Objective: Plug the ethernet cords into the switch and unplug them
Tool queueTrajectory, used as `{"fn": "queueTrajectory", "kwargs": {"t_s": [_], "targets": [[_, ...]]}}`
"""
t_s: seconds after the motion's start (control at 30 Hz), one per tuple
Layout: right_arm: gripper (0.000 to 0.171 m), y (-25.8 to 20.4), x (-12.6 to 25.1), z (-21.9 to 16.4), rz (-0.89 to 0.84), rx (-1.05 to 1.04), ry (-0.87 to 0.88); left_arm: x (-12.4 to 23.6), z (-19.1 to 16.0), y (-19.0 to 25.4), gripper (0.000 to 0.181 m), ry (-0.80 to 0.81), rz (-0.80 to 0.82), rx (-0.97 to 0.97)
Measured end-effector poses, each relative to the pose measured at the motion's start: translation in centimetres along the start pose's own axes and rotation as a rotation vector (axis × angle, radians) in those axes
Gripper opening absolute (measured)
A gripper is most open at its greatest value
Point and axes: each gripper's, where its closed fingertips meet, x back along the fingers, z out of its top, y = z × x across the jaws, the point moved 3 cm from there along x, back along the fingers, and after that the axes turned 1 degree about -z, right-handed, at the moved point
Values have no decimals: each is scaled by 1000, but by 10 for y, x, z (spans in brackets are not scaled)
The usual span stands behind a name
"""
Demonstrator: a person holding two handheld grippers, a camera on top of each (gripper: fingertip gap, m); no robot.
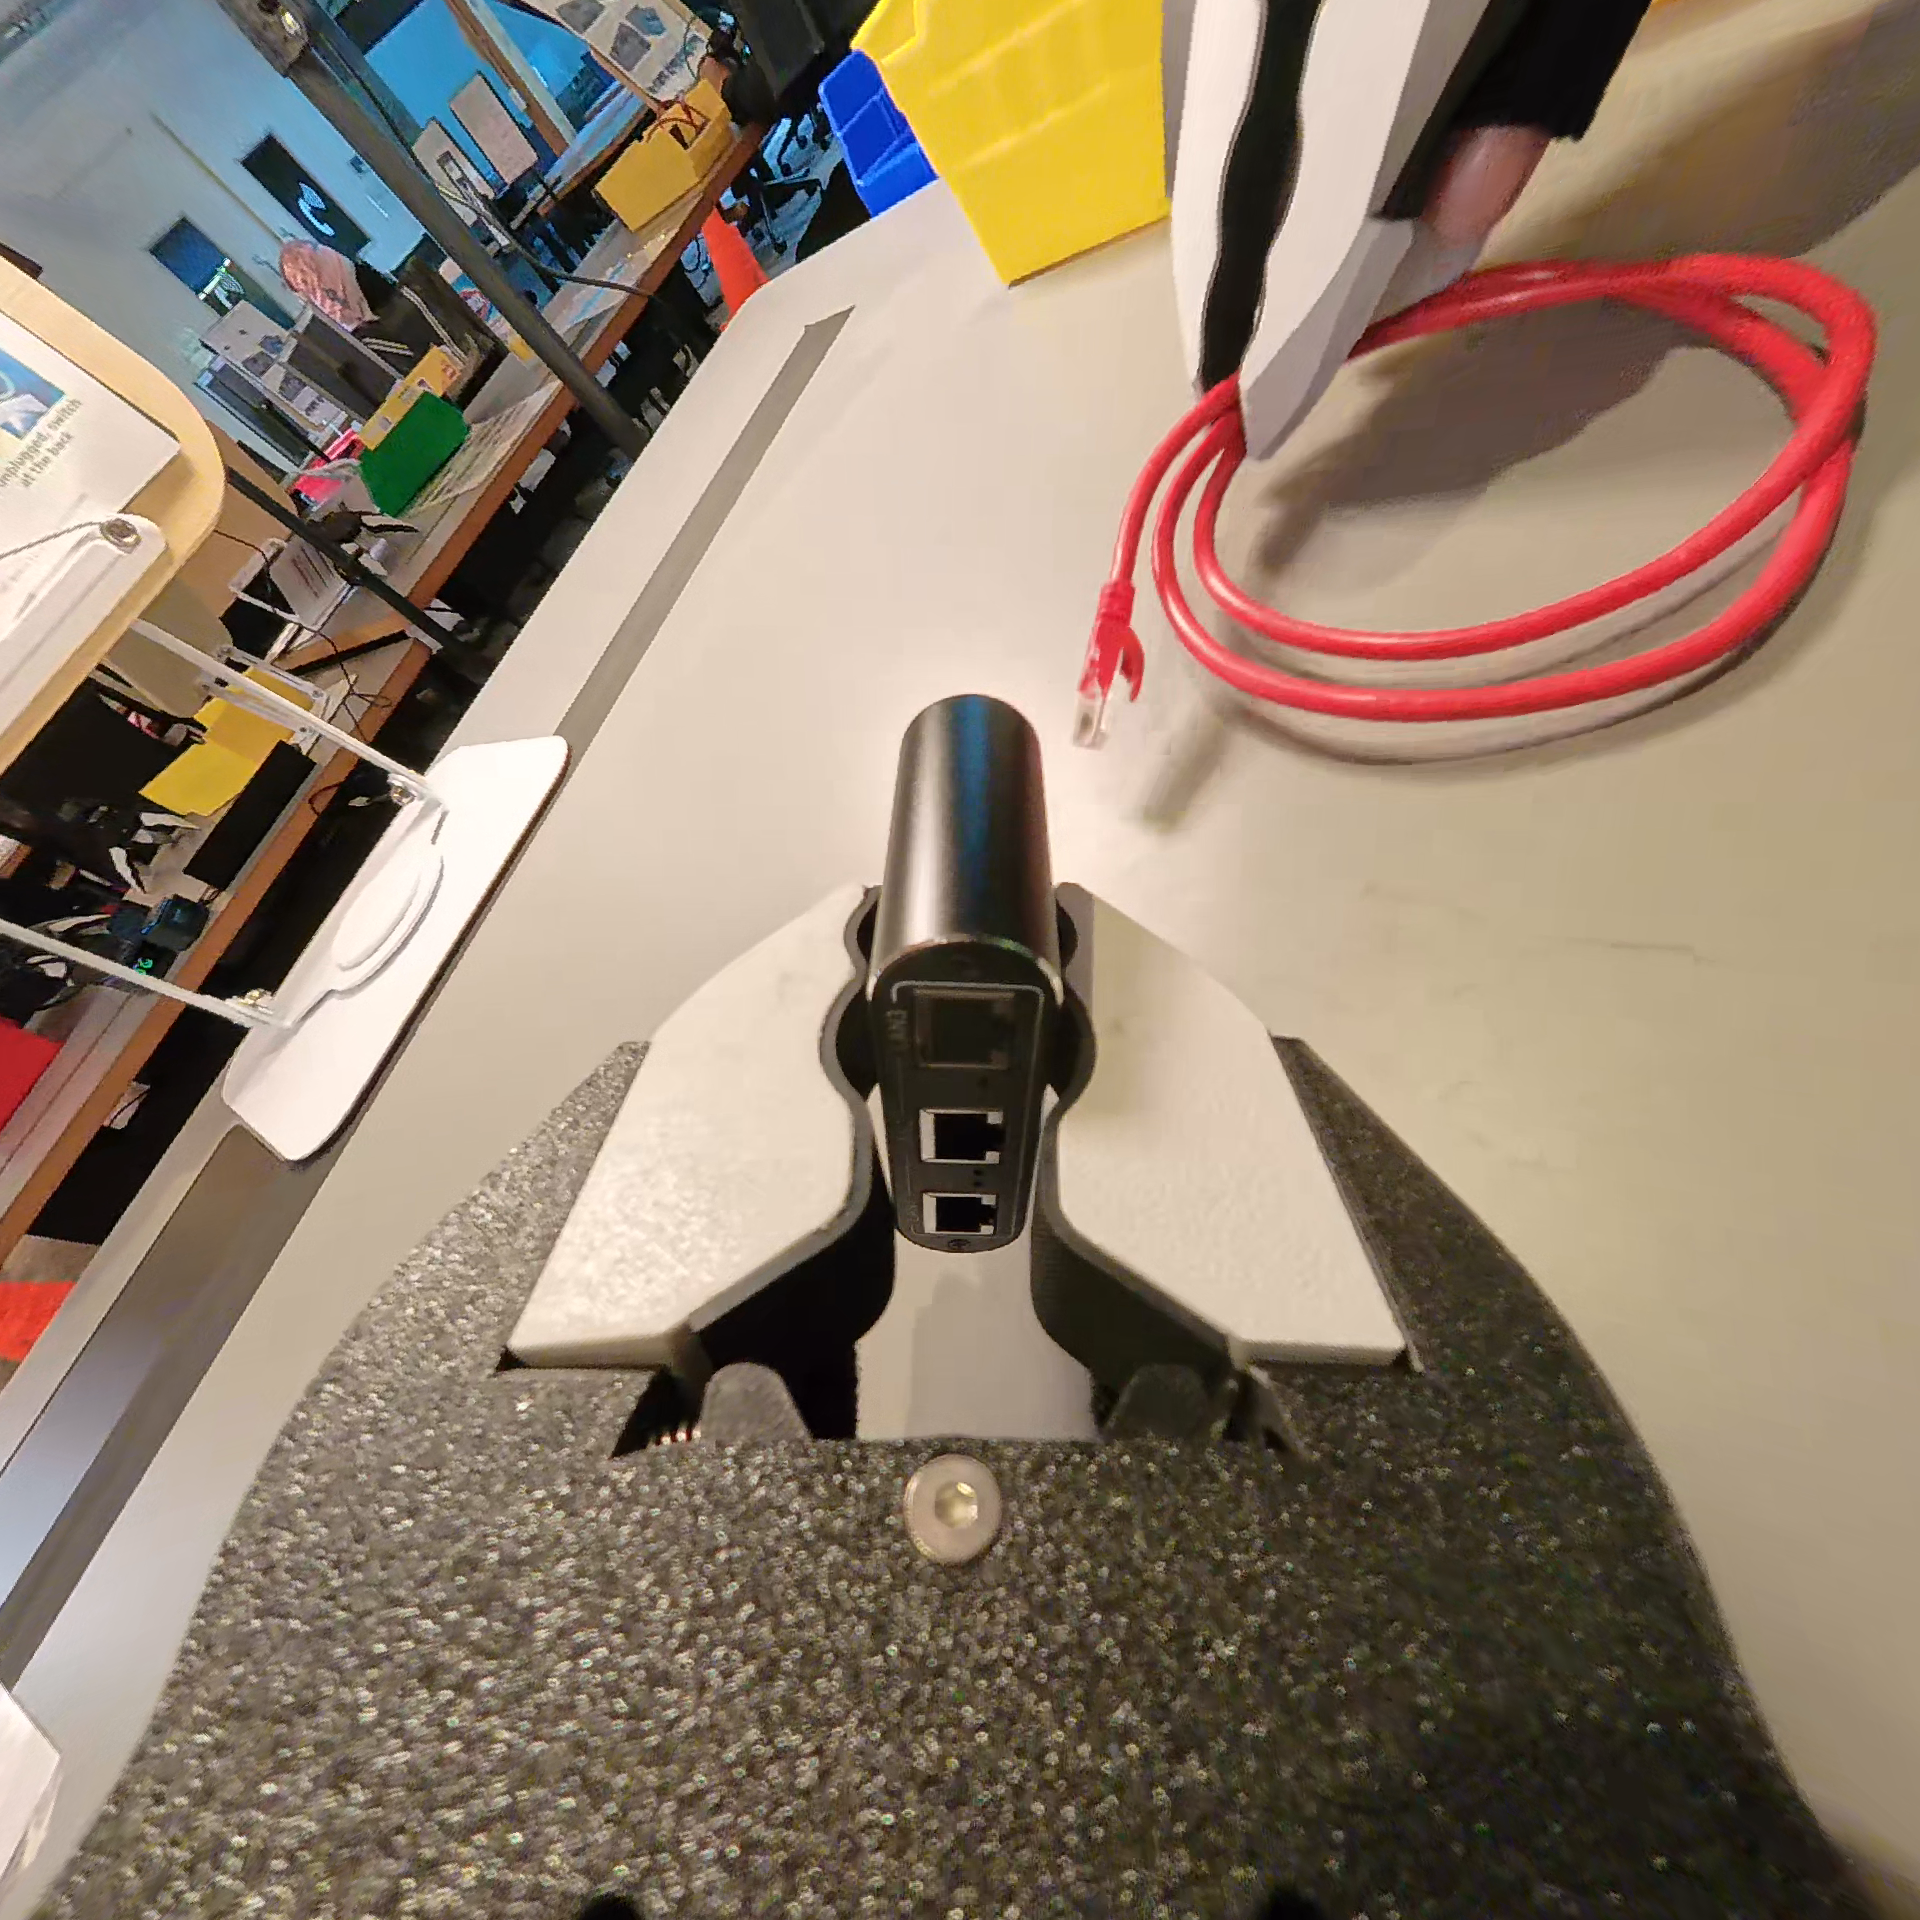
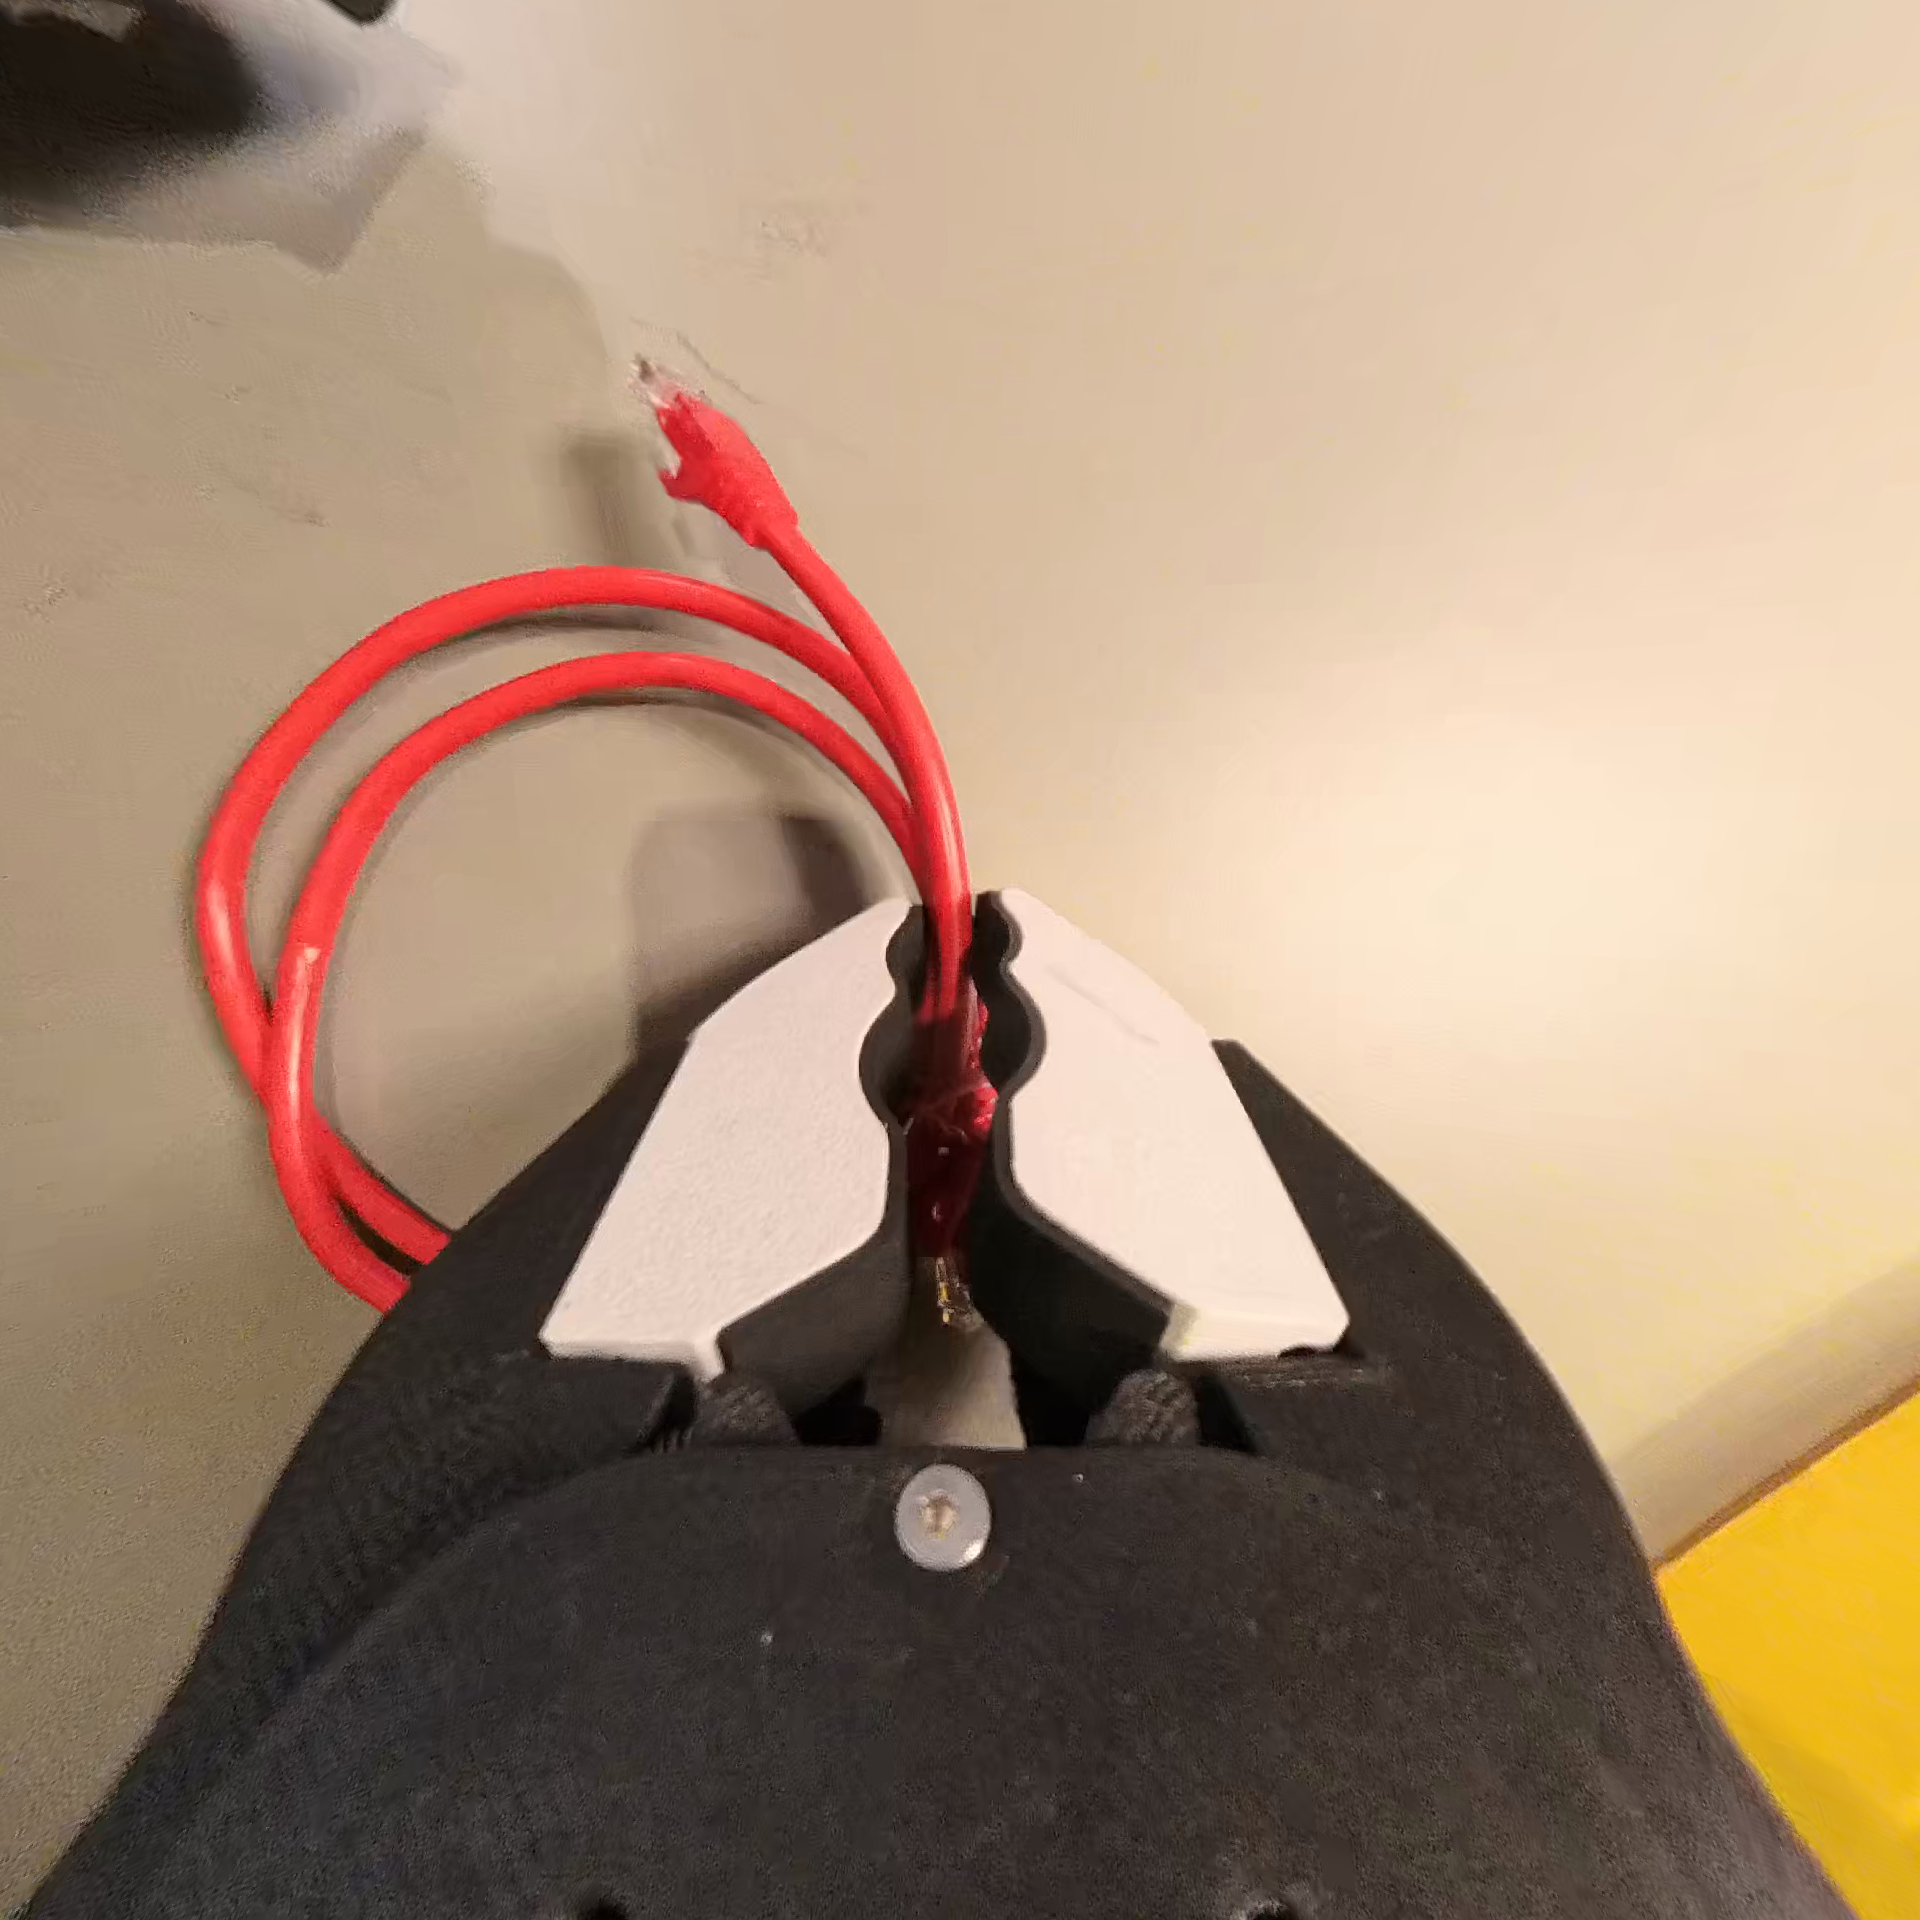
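My left gripper (image 1: 966, 904) is shut on a black oblong switch (image 1: 971, 831). The switch's port end faces the camera, and all three ports (image 1: 961, 1138) are empty. A red ethernet cord (image 1: 1558, 665) lies coiled on the grey table (image 1: 1455, 1039) at the upper right. Its free plug (image 1: 1107, 665) points toward the switch but stays apart from it. My right gripper (image 1: 1247, 405) comes down from above and pinches the coil. In the right wrist view, the right gripper (image 2: 956, 914) is shut on the cord's strands (image 2: 582, 623). One plug (image 2: 951, 1288) sits deep between the jaws. The other plug (image 2: 707, 457) sticks out ahead.
A yellow bin (image 1: 1039, 135) and a blue bin (image 1: 873, 125) stand at the table's far edge. The yellow bin also shows in the right wrist view (image 2: 1818, 1662). A white base plate with a clear stand (image 1: 395, 935) sits at the left, beside a long slot (image 1: 717, 540). Workshop benches lie beyond.
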Motion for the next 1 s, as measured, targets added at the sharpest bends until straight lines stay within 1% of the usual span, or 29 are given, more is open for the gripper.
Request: {"fn": "queueTrajectory", "kwargs": {"t_s": [0.03, 0.13, 0.23, 0.33, 0.43, 0.5, 0.53, 0.6, 0.63, 0.7, 0.73, 0.8, 0.83, 0.9, 1.0], "targets": [[8, -1, 6, 2, -16, 4, 18, 1, 0, 0, 28, 1, 2, 0], [8, -4, 38, 6, -72, 17, 78, 4, -2, -1, 28, 0, 3, 1], [7, 5, 94, 12, -178, 19, 156, 6, -4, 0, 28, -1, -4, 3], [7, 32, 169, 14, -356, 14, 237, 6, -4, 2, 28, 0, -15, 4], [8, 63, 240, 5, -519, 33, 283, 5, -3, 5, 28, 2, -24, -3], [8, 87, 273, -11, -601, 45, 298, 5, -3, 7, 28, 1, -26, -11], [8, 98, 283, -23, -625, 50, 294, 5, -3, 7, 28, 0, -25, -16], [8, 118, 290, -49, -624, 55, 291, 5, -2, 7, 28, 2, -21, -22], [8, 126, 285, -64, -596, 40, 293, 5, -2, 7, 28, 4, -18, -24], [8, 134, 256, -98, -465, 3, 249, 6, -2, 6, 28, 8, -13, -25], [9, 137, 239, -117, -422, -9, 191, 6, -2, 6, 28, 10, -11, -26], [9, 144, 210, -152, -419, -4, 37, 6, -2, 6, 28, 12, -7, -19], [11, 146, 202, -162, -445, 6, -24, 6, -3, 5, 28, 12, -9, -10], [21, 148, 198, -168, -476, 18, -74, 7, -2, 5, 28, 23, -20, 31], [22, 150, 214, -155, -533, 11, -66, 8, 2, 5, 28, 55, -57, 118]]}}
